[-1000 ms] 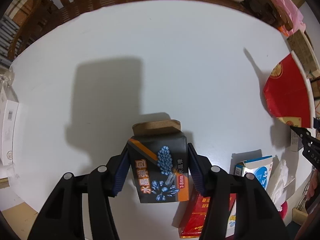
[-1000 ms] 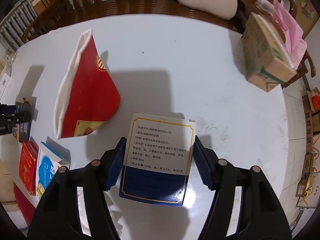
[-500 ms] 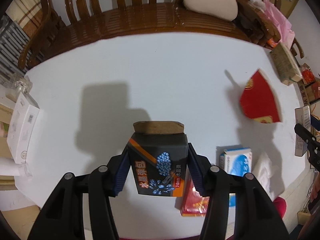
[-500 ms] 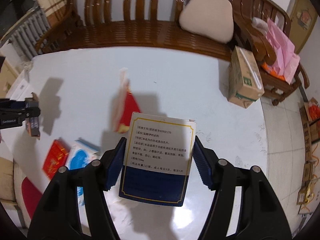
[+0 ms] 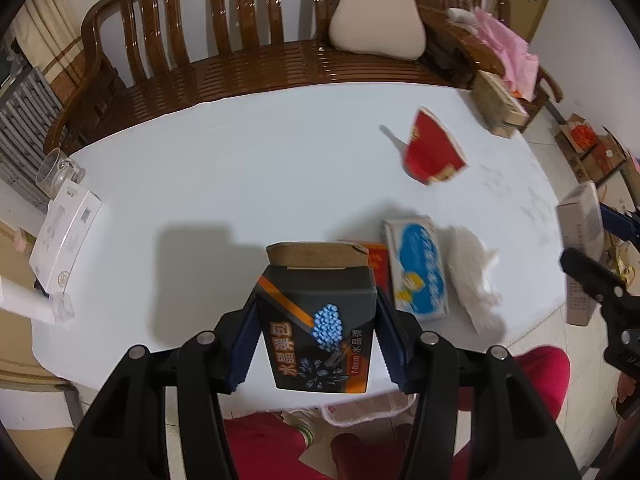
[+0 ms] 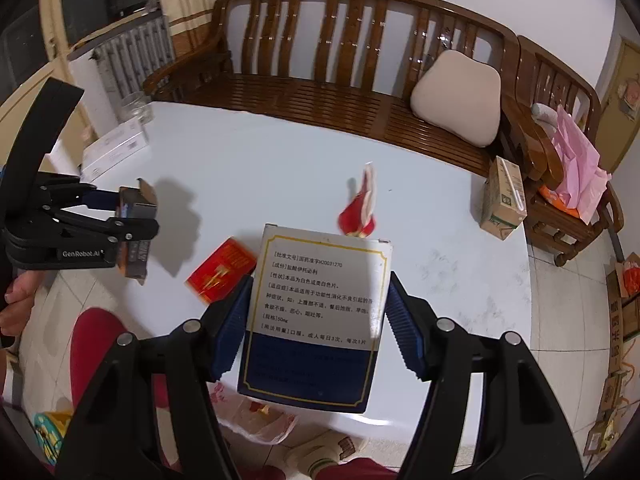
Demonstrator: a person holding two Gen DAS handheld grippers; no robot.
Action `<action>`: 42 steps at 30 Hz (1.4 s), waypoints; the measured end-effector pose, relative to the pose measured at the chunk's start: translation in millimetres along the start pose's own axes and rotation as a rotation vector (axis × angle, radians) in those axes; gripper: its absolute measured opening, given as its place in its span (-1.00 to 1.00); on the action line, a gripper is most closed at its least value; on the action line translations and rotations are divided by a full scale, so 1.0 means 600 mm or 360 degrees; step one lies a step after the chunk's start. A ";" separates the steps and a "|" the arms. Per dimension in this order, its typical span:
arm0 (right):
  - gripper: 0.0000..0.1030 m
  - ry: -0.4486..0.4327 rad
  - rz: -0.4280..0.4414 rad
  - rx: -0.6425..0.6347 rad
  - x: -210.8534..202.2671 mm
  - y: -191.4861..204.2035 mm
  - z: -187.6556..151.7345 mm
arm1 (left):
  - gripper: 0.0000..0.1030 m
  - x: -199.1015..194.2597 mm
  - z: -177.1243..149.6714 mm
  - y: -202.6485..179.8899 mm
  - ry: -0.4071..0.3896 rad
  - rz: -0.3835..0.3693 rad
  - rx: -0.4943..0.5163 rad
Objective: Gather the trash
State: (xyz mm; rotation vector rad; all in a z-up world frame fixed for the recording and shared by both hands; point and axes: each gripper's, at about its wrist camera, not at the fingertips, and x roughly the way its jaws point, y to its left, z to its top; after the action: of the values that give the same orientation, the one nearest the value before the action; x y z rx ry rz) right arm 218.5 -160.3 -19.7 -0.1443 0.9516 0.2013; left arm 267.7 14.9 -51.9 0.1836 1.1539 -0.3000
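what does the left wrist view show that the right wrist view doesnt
Only the left wrist view shows the blue and white box and the crumpled white tissue beside it on the table.

Only the right wrist view shows the whole label of the medicine box in the right tool, plus the radiator by the wall.

Both show the white table, the red paper cone, the flat red packet, the wooden bench, and the left tool gripping the black box.

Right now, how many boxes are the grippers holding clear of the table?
2. The left gripper grips a black box with its brown flap open. The right gripper grips a white-and-blue medicine box. Others remain on the table.
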 end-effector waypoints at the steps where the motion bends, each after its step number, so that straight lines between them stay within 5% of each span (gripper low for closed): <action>1: 0.24 -0.0001 0.0009 -0.0008 -0.006 0.008 -0.007 | 0.01 -0.009 -0.014 -0.005 -0.0014 0.0000 0.0011; 9: 0.24 0.0005 0.0057 -0.0100 -0.046 0.088 -0.079 | 0.01 -0.042 -0.113 -0.041 -0.0096 0.0009 0.0119; 19: 0.24 0.0053 0.0052 -0.0180 -0.047 0.150 -0.167 | 0.01 -0.003 -0.212 -0.072 -0.0035 -0.0052 0.0167; 42: 0.24 0.0344 0.0098 -0.0084 0.097 0.170 -0.313 | 0.01 0.181 -0.332 -0.063 0.0261 -0.0191 0.0027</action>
State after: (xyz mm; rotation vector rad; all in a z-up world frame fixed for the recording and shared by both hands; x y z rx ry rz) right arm 78.6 -94.6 -178.1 -0.1881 1.1672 0.2715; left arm 122.8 23.1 -229.9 0.1558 1.3277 -0.4067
